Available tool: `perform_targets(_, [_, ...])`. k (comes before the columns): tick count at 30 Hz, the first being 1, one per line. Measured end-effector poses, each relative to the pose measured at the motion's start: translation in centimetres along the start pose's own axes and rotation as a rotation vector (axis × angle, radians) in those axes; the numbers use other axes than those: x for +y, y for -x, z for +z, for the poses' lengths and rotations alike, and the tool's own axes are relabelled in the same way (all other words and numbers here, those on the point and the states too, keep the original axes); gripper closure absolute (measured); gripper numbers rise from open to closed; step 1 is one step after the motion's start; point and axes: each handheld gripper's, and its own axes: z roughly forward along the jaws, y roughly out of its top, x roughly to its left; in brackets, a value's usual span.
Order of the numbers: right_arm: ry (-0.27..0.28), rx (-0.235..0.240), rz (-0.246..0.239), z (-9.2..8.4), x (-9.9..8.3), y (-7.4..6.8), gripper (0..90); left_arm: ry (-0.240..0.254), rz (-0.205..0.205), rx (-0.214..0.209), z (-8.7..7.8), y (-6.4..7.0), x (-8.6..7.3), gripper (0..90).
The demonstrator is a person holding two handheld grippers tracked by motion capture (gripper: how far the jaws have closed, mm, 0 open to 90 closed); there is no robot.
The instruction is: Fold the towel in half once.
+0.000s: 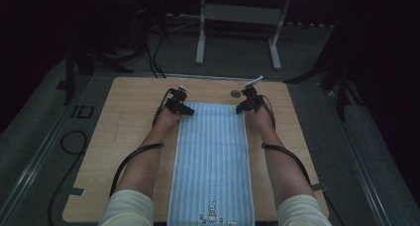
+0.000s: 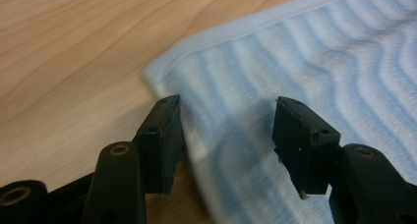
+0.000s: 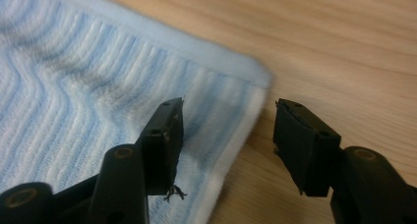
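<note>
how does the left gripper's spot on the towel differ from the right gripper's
The left gripper sits at the towel's far left corner; the right gripper sits at its far right corner. In their own views, the left gripper's left jaw is over wood, the right gripper's right jaw. Both stand open, straddling a side edge, nothing pinched.

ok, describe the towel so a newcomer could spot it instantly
On the wooden table, a long cloth runs down the middle between the person's forearms. That is the towel: pale blue with fine white stripes, lying flat, a small rabbit figure printed near its closest end.
</note>
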Motion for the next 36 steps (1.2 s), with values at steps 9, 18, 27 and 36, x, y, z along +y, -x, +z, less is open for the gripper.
perform_targets(9, [0.010,-0.051,-0.083,0.6,-0.3,-2.1,82.0,-0.020,0.016,-0.018,-0.1,0.8,0.1,78.9])
perform_targets(18, [-0.030,-0.070,-0.149,-0.4,-0.6,-2.6,87.2,-0.053,0.114,-0.026,-1.4,2.1,0.6,87.3])
perform_targets(27, [0.022,-0.079,-0.318,-4.4,-0.8,-3.0,87.3,-0.015,0.207,-0.036,-5.0,3.0,1.5,87.4])
perform_targets(36, [0.117,-0.038,-0.359,-7.2,-1.8,-3.6,87.2,0.054,0.225,-0.061,-8.1,2.9,1.0,87.3])
